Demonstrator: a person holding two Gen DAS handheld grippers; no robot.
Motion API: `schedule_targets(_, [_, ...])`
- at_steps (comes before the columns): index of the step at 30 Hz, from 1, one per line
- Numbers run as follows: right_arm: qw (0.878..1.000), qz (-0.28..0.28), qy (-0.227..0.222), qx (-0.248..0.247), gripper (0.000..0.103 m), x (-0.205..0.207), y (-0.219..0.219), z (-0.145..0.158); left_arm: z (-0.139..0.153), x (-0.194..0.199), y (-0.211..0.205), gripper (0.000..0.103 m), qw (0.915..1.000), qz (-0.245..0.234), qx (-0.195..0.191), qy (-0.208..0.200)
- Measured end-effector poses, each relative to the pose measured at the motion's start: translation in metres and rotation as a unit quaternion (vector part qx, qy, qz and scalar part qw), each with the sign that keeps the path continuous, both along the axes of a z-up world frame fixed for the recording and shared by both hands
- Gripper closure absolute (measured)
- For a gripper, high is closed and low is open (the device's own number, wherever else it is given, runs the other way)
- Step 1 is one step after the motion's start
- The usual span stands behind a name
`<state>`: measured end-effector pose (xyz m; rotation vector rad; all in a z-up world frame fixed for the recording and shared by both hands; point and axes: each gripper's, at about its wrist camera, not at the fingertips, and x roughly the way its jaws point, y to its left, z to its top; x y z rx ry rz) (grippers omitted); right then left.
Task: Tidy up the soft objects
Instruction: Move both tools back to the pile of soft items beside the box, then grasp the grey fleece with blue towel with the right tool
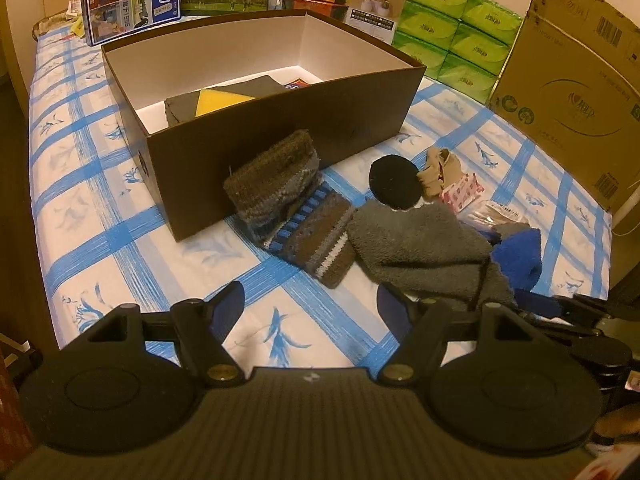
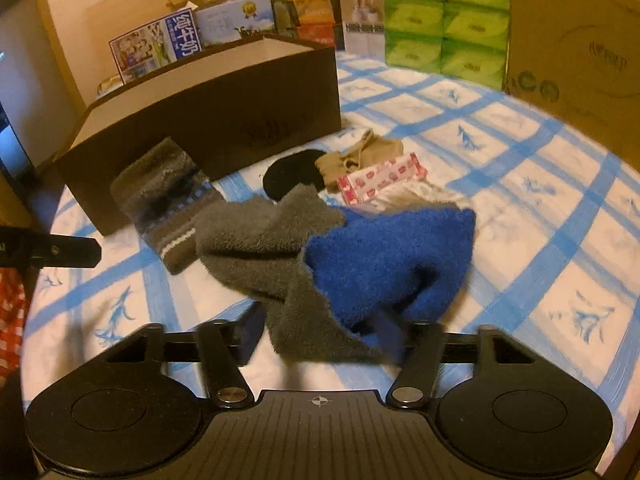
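Two handheld grippers hang low over a bed spread with a blue-checked sheet (image 1: 100,236). The left gripper (image 1: 310,304) has its jaws spread wide with only bare sheet between them; just ahead of its fingers and slightly to the right lies a brown striped knitted sock (image 1: 308,232), whose folded cuff leans against the near wall of a dark open shoe box (image 1: 280,120) farther ahead. Inside that box a grey folded cloth and a yellow piece (image 1: 218,100) show over the rim. The right gripper (image 2: 320,332) has its jaws partly drawn in around the near edge of a grey-and-blue fluffy sock (image 2: 352,256), which reaches in between the fingers; the picture is blurred there, so I cannot tell whether the pads actually press on it. Ahead of that sock lie a black round pad (image 2: 292,176), a beige stocking (image 2: 360,156) and a small pink patterned packet (image 2: 380,180), close together. Beyond, against the wall, stand green tissue packs (image 2: 444,20), milk cartons (image 1: 128,0) and, off to the right, a cardboard carton (image 1: 568,88).
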<state>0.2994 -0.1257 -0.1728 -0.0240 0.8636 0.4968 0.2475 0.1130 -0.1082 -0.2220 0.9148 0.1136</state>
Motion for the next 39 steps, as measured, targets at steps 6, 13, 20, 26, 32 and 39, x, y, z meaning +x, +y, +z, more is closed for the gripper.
schedule_targets(6, [0.999, 0.015, -0.049, -0.005, 0.103, -0.009, -0.008, 0.021, 0.002, -0.004, 0.002, 0.032, 1.0000, 0.002, -0.003, -0.003])
schedule_targets(13, [0.989, 0.008, -0.142, 0.043, 0.103, -0.029, -0.028, 0.090, 0.009, -0.008, -0.001, 0.033, 0.9999, 0.001, -0.001, -0.013])
schedule_targets(20, [0.969, -0.010, -0.230, 0.090, 0.103, -0.044, -0.052, 0.161, 0.016, -0.013, -0.003, 0.033, 0.9998, -0.003, 0.000, -0.022])
schedule_targets(26, [0.968, -0.021, -0.216, 0.123, 0.102, -0.038, -0.068, 0.184, 0.017, -0.016, -0.005, 0.033, 0.9997, -0.004, 0.000, -0.023])
schedule_targets(32, [0.992, -0.027, -0.053, 0.108, 0.040, -0.011, -0.063, 0.120, 0.010, -0.012, -0.001, 0.033, 0.9999, 0.000, -0.001, -0.011])
schedule_targets(39, [0.999, -0.003, 0.035, 0.004, 0.027, -0.004, -0.040, 0.019, -0.007, -0.005, 0.004, 0.033, 0.9999, 0.005, -0.004, 0.011])
